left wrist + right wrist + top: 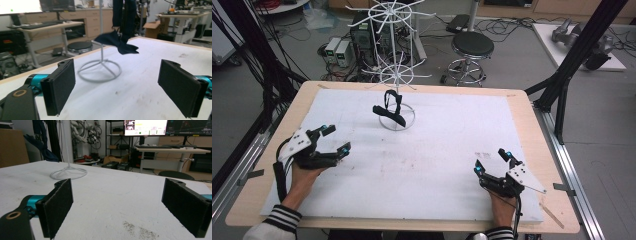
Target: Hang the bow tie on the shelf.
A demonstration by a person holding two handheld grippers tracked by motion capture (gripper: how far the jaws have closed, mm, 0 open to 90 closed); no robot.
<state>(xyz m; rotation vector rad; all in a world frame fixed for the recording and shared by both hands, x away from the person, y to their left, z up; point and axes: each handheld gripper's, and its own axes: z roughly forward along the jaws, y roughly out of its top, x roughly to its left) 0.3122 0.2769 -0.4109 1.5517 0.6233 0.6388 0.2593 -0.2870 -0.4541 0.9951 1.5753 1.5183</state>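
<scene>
Left claw [336, 138] open, white table [437, 170], lab floor [602, 125]

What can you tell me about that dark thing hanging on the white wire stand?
The dark cloth item looks like soft navy fabric with a strap-like loop, though what it is cannot be told. It hangs from a low arm of the white wire stand, drooping beside the pole, its lower end above the stand's ring base on the white table top. Both grippers are well away from it.
</scene>
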